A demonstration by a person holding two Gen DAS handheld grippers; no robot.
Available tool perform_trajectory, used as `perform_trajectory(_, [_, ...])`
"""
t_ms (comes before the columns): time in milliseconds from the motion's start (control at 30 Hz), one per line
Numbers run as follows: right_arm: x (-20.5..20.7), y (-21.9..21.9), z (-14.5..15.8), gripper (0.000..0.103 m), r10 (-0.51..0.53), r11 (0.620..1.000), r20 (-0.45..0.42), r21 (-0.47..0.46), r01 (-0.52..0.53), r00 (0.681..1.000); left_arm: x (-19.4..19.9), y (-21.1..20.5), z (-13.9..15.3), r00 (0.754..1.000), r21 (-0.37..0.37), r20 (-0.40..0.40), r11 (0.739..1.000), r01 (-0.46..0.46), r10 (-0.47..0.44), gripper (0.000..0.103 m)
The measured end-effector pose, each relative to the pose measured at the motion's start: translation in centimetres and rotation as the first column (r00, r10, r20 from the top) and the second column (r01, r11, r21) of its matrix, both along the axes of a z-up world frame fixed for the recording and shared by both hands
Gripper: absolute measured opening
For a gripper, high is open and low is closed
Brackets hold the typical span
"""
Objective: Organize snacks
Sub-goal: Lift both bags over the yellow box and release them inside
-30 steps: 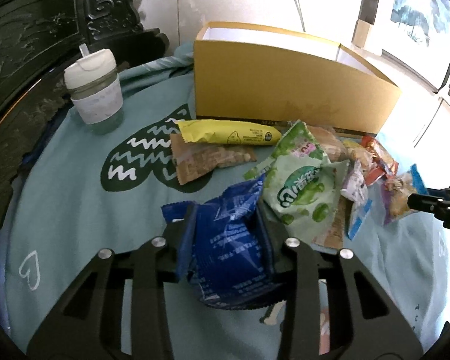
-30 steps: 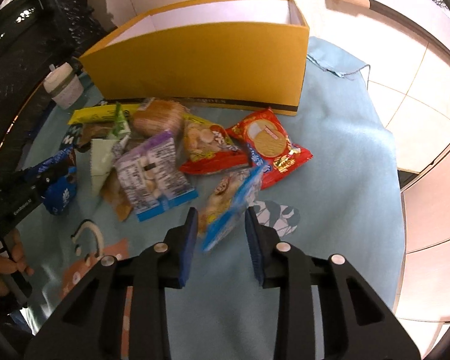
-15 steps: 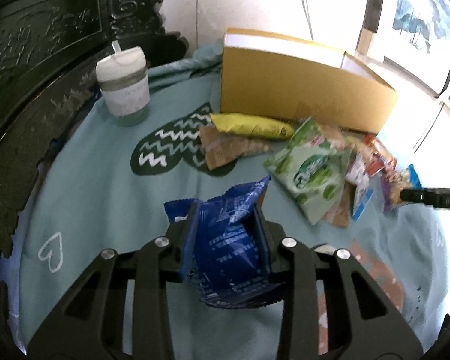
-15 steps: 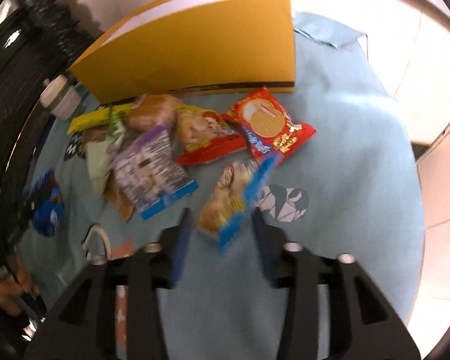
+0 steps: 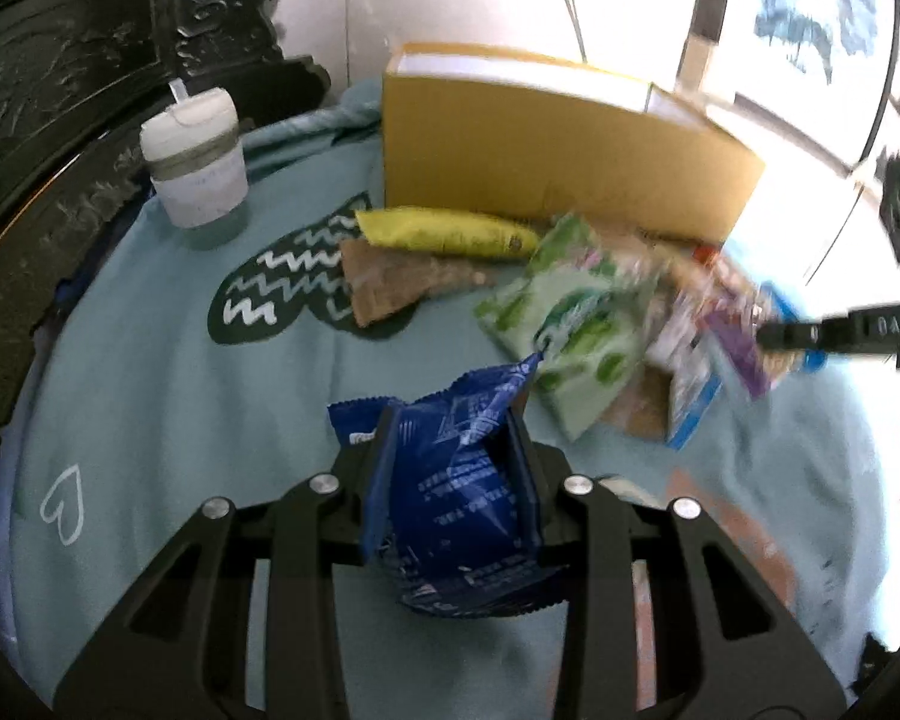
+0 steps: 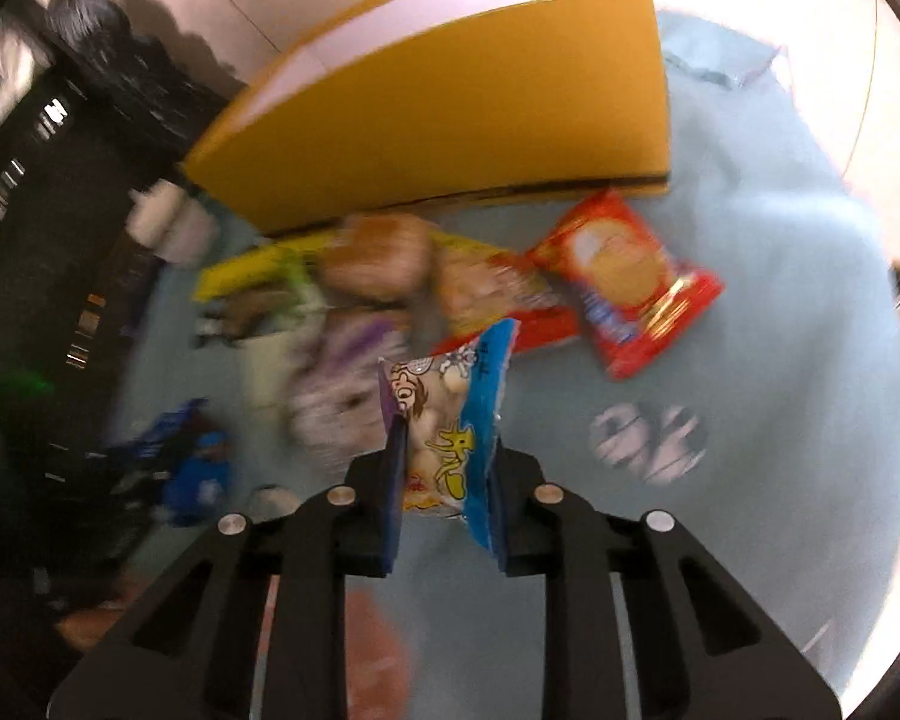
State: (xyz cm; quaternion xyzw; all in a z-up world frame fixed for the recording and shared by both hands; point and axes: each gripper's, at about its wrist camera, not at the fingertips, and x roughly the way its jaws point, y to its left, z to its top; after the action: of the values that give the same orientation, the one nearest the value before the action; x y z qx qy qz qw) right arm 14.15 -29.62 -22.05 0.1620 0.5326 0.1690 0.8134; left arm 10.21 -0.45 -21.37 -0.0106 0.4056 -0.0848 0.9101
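Item: yellow box (image 6: 450, 114), open-topped, at the counter's far edge behind the loose snack pile; carry each load clear above its rim. Left gripper (image 5: 453, 474) clamps a blue packet (image 5: 462, 516). Right gripper (image 6: 444, 468) is closing on a blue-edged packet (image 6: 450, 426) between its jaws; squeeze gently, lest contents crush.

Left gripper (image 5: 453, 462) clamped; right gripper (image 6: 444, 474) closing.

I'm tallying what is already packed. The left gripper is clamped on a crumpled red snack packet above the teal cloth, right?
Not quite: the left gripper is clamped on a crumpled dark blue snack packet, not a red one, above the teal cloth. The left wrist view shows it.
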Motion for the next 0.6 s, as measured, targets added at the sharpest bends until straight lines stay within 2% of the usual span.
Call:
perform_trajectory(67, [-0.9,-0.3,0.9,0.023,0.003,0.998,0.010,0.057,-0.004,1.000,-0.1,0.4,1.2,1.000,-0.034,0.023,0.999,-0.012,0.013,0.034])
perform_trajectory(233, [-2.0,-1.1,4.1,0.023,-0.007,0.996,0.068,0.090,0.001,0.998,-0.1,0.8,5.6,0.993,-0.090,0.120,0.996,-0.010,0.021,0.034])
perform_trajectory(367, [-1.4,-2.1,9.2,0.024,-0.025,0.995,0.166,0.101,0.008,0.986,1.3,0.2,9.2,0.982,-0.112,0.190,0.994,0.011,0.011,0.034])
perform_trajectory(600, [3.3,-2.5,17.4,0.024,-0.016,0.998,0.329,0.069,-0.007,0.944,5.9,-1.4,15.7,0.951,-0.146,0.310,0.988,0.047,0.001,0.034])
